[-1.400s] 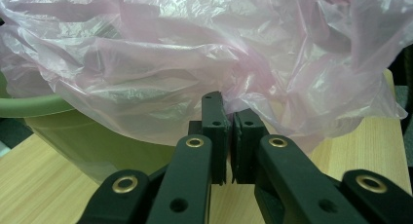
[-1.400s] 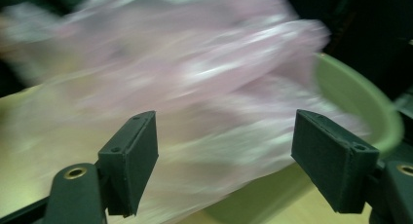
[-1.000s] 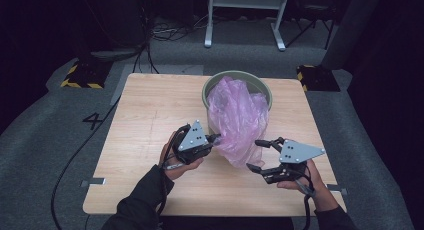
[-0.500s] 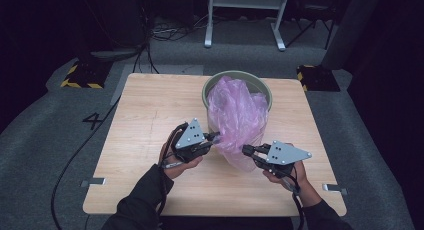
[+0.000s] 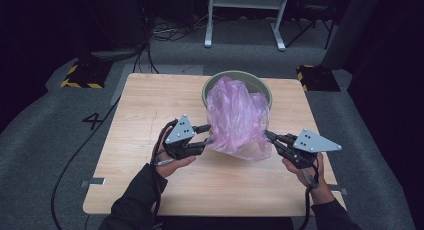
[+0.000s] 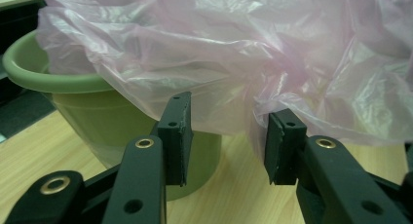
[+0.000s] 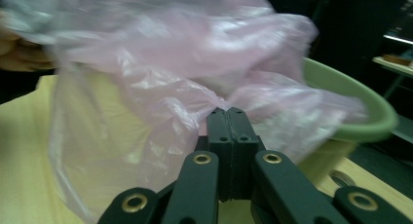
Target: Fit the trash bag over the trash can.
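A pink plastic bag (image 5: 237, 115) spills out of a green bin (image 5: 235, 74) toward the table's front. My left gripper (image 5: 206, 135) is at the bag's left lower edge. Its jaws have just been opening, and in the left gripper view (image 6: 229, 117) they stand apart. The bag (image 6: 243, 48) hangs just above them, one fold brushing the right pad (image 6: 277, 146), and the bin (image 6: 87, 117) is behind. My right gripper (image 5: 267, 135) is shut on a fold at the bag's right edge, and that pinch is plain in the right gripper view (image 7: 227, 112).
The wooden table (image 5: 150, 105) has bare room left of the bin and along the front. On the floor beyond lie a white frame's legs (image 5: 245, 20), cables, and two black blocks with yellow stripes (image 5: 82, 75).
My right gripper came in from the right, shut on the bag's edge and drew it slightly rightward. The left gripper's jaws, shut on the bag before, have opened.
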`<state>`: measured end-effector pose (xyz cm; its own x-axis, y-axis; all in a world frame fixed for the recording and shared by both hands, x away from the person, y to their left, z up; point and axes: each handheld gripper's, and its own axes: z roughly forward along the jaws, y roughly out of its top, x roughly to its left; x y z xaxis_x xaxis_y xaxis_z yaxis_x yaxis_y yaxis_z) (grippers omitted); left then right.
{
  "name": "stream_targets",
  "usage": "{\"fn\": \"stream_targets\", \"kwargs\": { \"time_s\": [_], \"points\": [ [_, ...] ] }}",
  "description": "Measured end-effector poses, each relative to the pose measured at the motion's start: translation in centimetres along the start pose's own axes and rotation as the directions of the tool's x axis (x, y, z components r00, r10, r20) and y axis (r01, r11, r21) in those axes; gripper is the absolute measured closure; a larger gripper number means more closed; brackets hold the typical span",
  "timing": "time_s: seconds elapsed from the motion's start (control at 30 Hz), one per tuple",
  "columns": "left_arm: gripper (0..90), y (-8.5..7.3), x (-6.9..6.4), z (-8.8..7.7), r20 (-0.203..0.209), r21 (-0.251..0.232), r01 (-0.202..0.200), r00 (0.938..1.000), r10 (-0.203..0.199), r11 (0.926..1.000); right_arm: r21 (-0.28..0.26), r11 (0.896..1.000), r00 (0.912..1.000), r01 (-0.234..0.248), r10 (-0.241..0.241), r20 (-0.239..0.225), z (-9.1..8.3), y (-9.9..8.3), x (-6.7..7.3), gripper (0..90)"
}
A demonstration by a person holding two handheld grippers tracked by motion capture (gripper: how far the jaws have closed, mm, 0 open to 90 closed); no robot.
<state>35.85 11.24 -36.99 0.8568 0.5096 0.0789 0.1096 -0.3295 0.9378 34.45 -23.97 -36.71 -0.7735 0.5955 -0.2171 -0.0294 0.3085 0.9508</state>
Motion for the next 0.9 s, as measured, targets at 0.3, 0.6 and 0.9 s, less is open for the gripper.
{"fn": "stream_targets", "kwargs": {
  "time_s": [0.3,0.6,0.9],
  "points": [
    [73.9,-0.2,0.3,-0.5,-0.016,0.01,-0.008,0.9998,0.009,0.9999,-0.012,0.989,0.98,-0.146,0.147,0.135,-1.3,-0.9,-3.5,90.0],
    [79.6,-0.2,0.1,-0.1,-0.005,0.016,-0.018,0.9998,0.018,0.9997,-0.007,0.987,0.9792,-0.16,0.159,0.125,-2.0,-1.0,-4.0,72.8],
    [84.0,-0.2,0.0,-0.5,-0.016,0.018,-0.021,0.9996,0.021,0.9996,0.009,0.996,0.9961,-0.085,0.084,0.026,-4.5,0.3,-3.0,27.6]
  ]
}}
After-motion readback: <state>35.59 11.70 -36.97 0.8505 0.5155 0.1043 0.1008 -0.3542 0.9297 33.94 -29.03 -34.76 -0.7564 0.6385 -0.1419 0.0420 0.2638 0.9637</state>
